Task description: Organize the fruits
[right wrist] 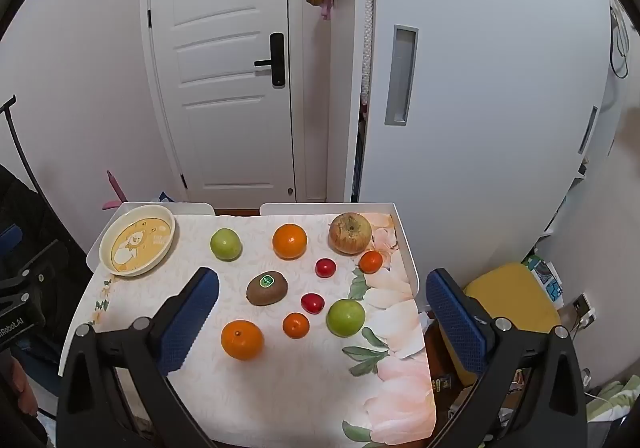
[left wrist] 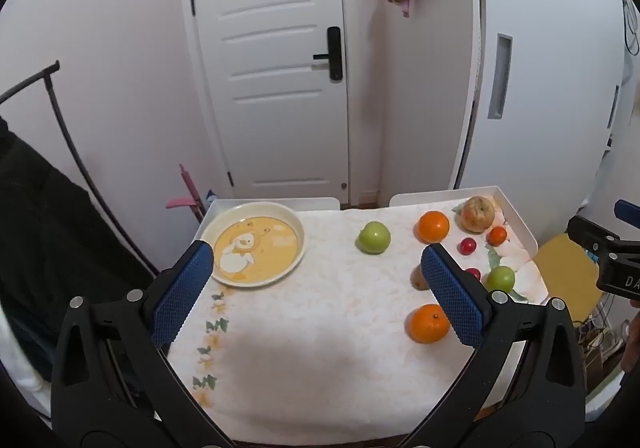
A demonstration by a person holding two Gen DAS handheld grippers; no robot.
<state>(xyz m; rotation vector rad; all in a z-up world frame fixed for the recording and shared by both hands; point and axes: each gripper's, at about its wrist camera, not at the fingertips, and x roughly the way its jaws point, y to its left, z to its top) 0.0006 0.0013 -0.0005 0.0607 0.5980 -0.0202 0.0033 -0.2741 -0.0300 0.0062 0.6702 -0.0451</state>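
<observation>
Where both views look down along their blue pads, the worktop (right wrist: 256, 388), cloth-covered with low white raised edges at its far and side borders, spreads beneath both grippers. The left gripper (left wrist: 318, 280) hangs over the near-left part with jaws spread wide and nothing between them; bare cloth fills the gap ahead of it. The right gripper (right wrist: 322, 308) likewise stands wide open and unloaded, its right pad out past the worktop's right edge.

Largest to smallest:
- Cream plate (right wrist: 137, 239), printed with a bear, at the far-left corner, just beyond the left gripper's left pad and holding no fruit.
- Brownish apple (right wrist: 350, 233), far right, near the back rim.
- Two oranges: one (right wrist: 289, 241) far ahead between the right jaws, one (right wrist: 242, 339) nearest, just inside the right gripper's left pad.
- Two green apples: far left-centre (right wrist: 225, 243), near right (right wrist: 346, 317).
- Kiwi (right wrist: 267, 288), central between the right jaws.
- Two small tangerines (right wrist: 296, 325), (right wrist: 371, 261) and two red tomatoes (right wrist: 325, 267), (right wrist: 312, 303), apart from one another.
</observation>
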